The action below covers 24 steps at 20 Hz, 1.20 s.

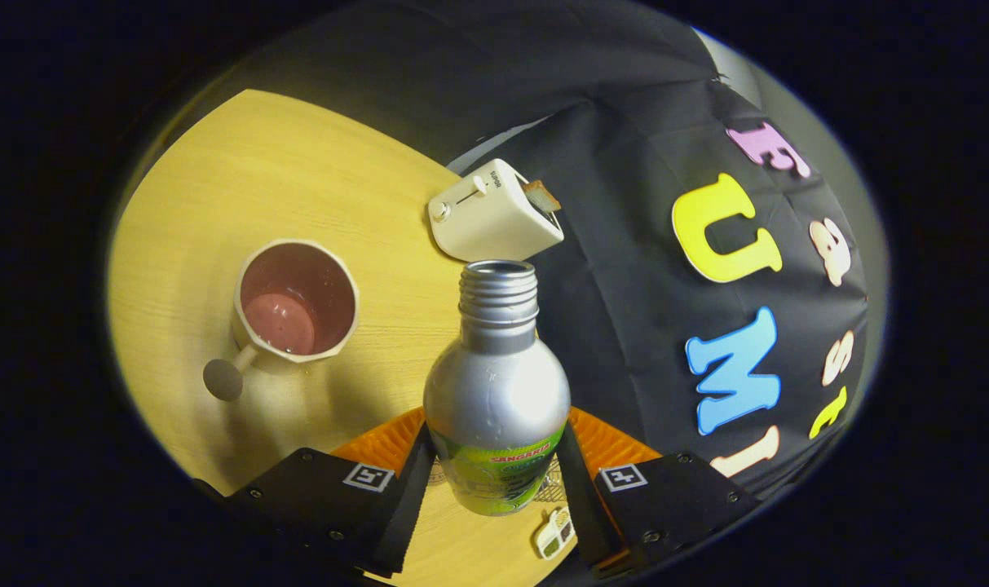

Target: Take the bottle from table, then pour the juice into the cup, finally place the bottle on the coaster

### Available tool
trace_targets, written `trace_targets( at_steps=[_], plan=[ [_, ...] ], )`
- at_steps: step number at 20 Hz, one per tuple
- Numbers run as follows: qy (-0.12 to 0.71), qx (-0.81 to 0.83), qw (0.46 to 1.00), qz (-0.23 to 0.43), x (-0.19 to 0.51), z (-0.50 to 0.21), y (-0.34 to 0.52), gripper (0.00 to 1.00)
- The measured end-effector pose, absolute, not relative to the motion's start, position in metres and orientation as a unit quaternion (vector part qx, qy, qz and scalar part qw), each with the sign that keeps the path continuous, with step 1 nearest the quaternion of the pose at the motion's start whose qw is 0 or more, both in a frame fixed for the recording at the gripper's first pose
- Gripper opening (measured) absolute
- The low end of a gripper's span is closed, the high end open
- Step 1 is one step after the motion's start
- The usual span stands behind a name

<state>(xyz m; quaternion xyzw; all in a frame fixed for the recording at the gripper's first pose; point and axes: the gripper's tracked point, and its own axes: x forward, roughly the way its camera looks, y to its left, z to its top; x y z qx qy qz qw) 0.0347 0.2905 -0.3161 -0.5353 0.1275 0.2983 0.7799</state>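
A silver metal bottle (496, 383) with a green label and an open threaded neck sits between my two black fingers (408, 481), which press on its lower body from both sides. My gripper (494, 485) is shut on it and holds it above the table, the view rolled to one side. The cup (297, 300), cream outside and dark pink inside with a knobbed handle, stands on the wooden table (241, 179) to the left of the bottle's neck. An orange ribbed coaster (388, 440) lies just behind the bottle's base, partly hidden by the fingers and bottle.
A white toaster (494, 214) with a slice of bread in its slot stands beyond the bottle's mouth, by the table's far edge and the black cloth wall. A small white and green item (554, 534) lies on the table under the bottle.
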Motion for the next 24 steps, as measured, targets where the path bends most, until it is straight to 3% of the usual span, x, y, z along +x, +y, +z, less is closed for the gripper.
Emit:
trace_targets(
  at_steps=[6, 14, 24],
  plan=[
    [0.171, -0.443, 0.826, 0.302, 0.040, -0.321, 0.273, 0.77],
    [0.252, -0.204, 0.897, 0.301, 0.048, -0.329, 0.259, 0.77],
    [0.220, -0.011, 0.924, 0.312, 0.086, -0.306, 0.241, 0.77]
  ],
)
